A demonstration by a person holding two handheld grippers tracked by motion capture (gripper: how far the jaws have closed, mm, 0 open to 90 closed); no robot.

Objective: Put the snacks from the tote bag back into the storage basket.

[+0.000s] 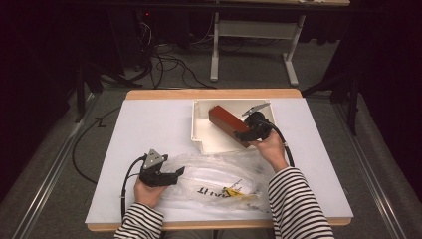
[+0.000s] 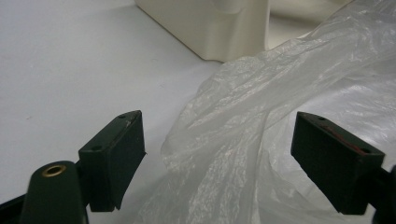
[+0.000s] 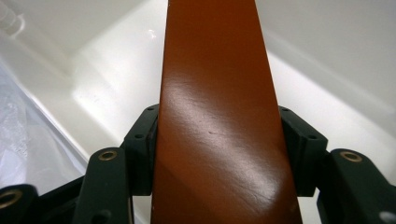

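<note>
Taking the white tray [image 1: 201,127] as the landmark and reading from the left: the left tool [image 1: 171,175] lies well to the near-left of the tray, low on the white bench [image 1: 144,124], held in the person's left hand [image 1: 148,191], whose sleeve is striped black and white. Its jaws stand wide apart, released, with nothing pressed between them. In the left gripper view a crumpled fold of the clear plastic bag [image 2: 243,140] rises between the two black pads without touching either, and the tray's cream wall [image 2: 219,28] stands beyond it. The bag [image 1: 214,179] spreads across the bench just in front of the tray's near edge, between the two forearms, with dark lettering and a small yellow mark on it. Inside the tray, the brown block [image 1: 226,122] lies slanted, its far end toward the tray's middle and its near end at the tray's near-right side. The right tool [image 1: 247,134] is clenched on that near end. In the right gripper view both pads press flat against the long sides of the block [image 3: 215,130], whose glossy top runs straight away over the tray's white floor [image 3: 327,112]. The right hand [image 1: 271,147] sits at the tray's near-right corner.
</note>
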